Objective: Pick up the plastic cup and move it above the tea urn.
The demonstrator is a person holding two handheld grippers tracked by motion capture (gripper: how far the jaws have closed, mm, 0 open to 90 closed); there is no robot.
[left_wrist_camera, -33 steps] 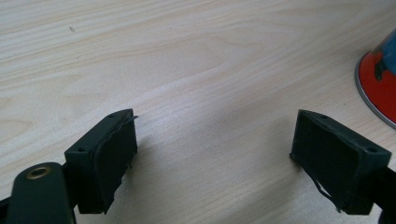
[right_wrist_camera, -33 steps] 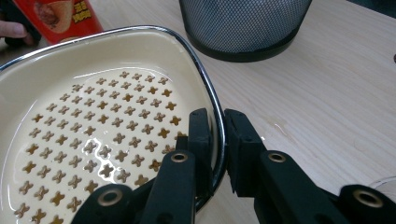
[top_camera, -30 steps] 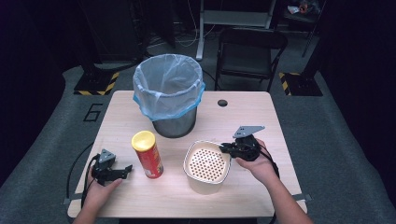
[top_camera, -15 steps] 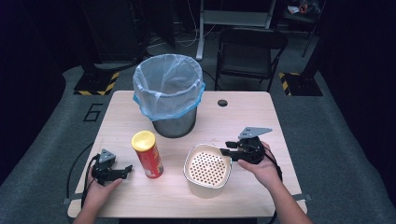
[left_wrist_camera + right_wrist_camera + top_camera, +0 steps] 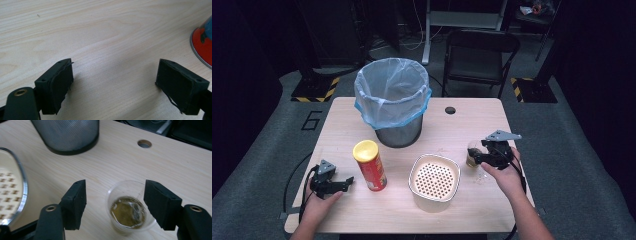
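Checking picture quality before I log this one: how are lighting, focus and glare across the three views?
High view: table evenly lit, surroundings nearly black, image soft. Left gripper view: wood grain sharp, soft shadows under the open left gripper, red can cropped at the edge. Right gripper view: right gripper sharp around the clear cup, glints on its liquid, mesh bin slightly soft.

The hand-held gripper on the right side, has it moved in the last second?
Yes. The right hand-held gripper has drifted right, away from the perforated container, and now sits open around a clear cup.
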